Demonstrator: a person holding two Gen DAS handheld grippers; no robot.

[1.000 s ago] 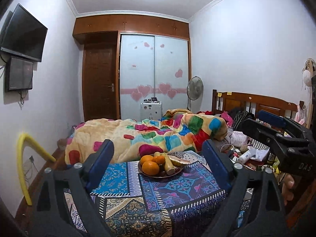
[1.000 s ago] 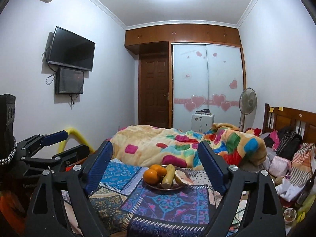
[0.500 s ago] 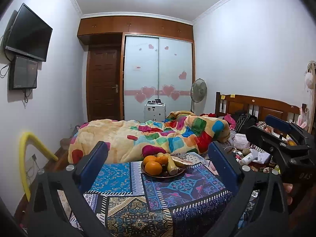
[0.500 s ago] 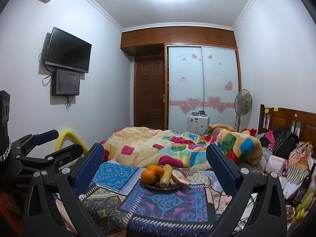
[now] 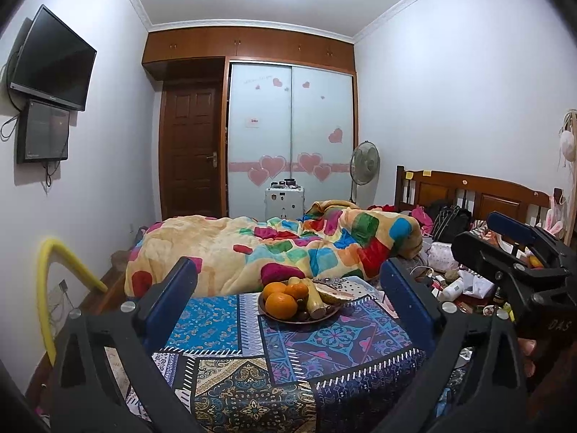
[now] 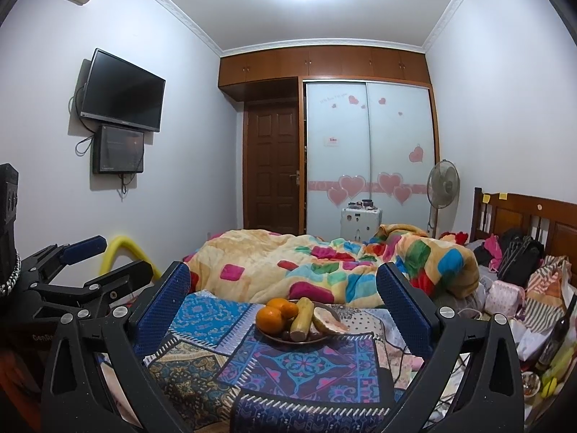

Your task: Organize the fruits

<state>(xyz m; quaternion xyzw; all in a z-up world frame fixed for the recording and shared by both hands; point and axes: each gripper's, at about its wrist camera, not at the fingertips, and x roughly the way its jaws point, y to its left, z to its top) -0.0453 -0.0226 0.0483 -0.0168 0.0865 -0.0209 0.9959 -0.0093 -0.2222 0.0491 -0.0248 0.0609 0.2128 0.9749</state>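
A dark plate [image 5: 274, 316] [image 6: 274, 337] stands on a patterned blue cloth [image 5: 324, 339] [image 6: 299, 361]. It holds oranges [image 5: 280, 304] [image 6: 269, 319], a long yellowish fruit [image 5: 314, 302] [image 6: 302, 316] and a cut pale fruit [image 5: 333, 293] [image 6: 324, 319]. My left gripper [image 5: 288, 281] is open and empty, held back from the plate. My right gripper [image 6: 283, 283] is open and empty, also short of the plate. Each gripper shows in the other's view, the right one [image 5: 512, 249] and the left one [image 6: 86, 263].
A rumpled colourful blanket [image 5: 288, 245] lies on the bed behind the plate. Clutter of bags, bottles and clothes [image 6: 523, 288] fills the right side by the wooden headboard [image 5: 468, 195]. A yellow tube [image 5: 47, 288] stands at the left wall, under the TV [image 6: 122, 90].
Both views have tilted upward and pulled back slightly, so the plate sits lower and the ceiling shows more. Both grippers stay open and empty.
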